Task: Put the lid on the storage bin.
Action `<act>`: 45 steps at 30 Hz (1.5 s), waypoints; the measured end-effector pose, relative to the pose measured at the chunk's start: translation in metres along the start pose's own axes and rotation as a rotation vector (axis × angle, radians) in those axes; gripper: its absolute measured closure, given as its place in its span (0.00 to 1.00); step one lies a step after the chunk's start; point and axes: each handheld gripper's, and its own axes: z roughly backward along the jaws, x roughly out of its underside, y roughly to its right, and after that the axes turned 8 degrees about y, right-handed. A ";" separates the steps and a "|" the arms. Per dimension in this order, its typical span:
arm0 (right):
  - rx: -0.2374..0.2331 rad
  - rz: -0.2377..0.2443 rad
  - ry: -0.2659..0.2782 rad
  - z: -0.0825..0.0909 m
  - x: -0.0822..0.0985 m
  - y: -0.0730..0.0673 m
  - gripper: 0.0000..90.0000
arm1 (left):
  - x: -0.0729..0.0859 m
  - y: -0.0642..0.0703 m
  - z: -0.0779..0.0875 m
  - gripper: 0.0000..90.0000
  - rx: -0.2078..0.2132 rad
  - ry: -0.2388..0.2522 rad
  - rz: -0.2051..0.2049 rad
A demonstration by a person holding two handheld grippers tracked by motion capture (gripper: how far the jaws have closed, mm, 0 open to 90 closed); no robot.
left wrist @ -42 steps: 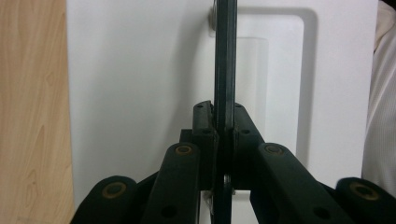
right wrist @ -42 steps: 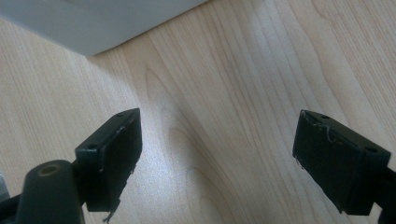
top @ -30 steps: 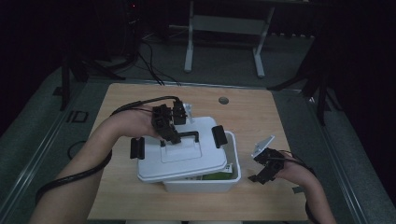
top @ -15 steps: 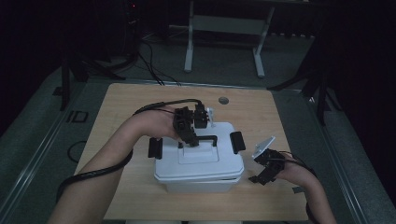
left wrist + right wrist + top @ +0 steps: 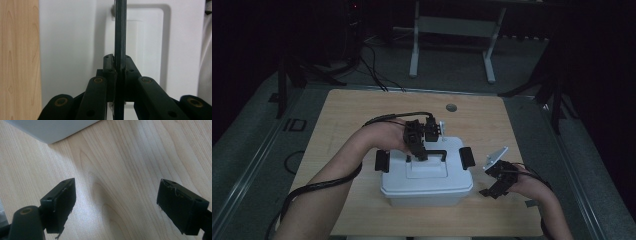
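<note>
Since before, the lid (image 5: 427, 176) is now lying flat on the box (image 5: 427, 199). Left claw (image 5: 421, 156) is pinching its black handle (image 5: 120, 32), running side to side. Right claw (image 5: 117, 205) is staying wide apart over the surface (image 5: 120, 157).

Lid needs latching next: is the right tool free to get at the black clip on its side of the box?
Probably yes: the right tool is open and holds nothing, with bare table between it and the clip.

High view dim and grainy; both gripper views bright, softly shadowed.
</note>
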 end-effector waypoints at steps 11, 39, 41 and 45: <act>-0.008 0.000 -0.009 -0.003 0.000 -0.001 0.17 | 0.001 -0.003 -0.011 0.93 0.000 -0.014 -0.002; -0.027 0.015 -0.014 -0.008 -0.002 -0.004 0.17 | 0.005 -0.010 -0.021 0.92 -0.003 0.012 0.006; -0.028 0.016 -0.016 -0.008 -0.002 -0.004 0.17 | 0.006 -0.011 -0.022 0.88 -0.027 0.010 0.010; -0.027 0.015 -0.013 -0.007 -0.004 -0.005 0.17 | 0.013 -0.016 -0.021 0.62 -0.056 0.028 0.039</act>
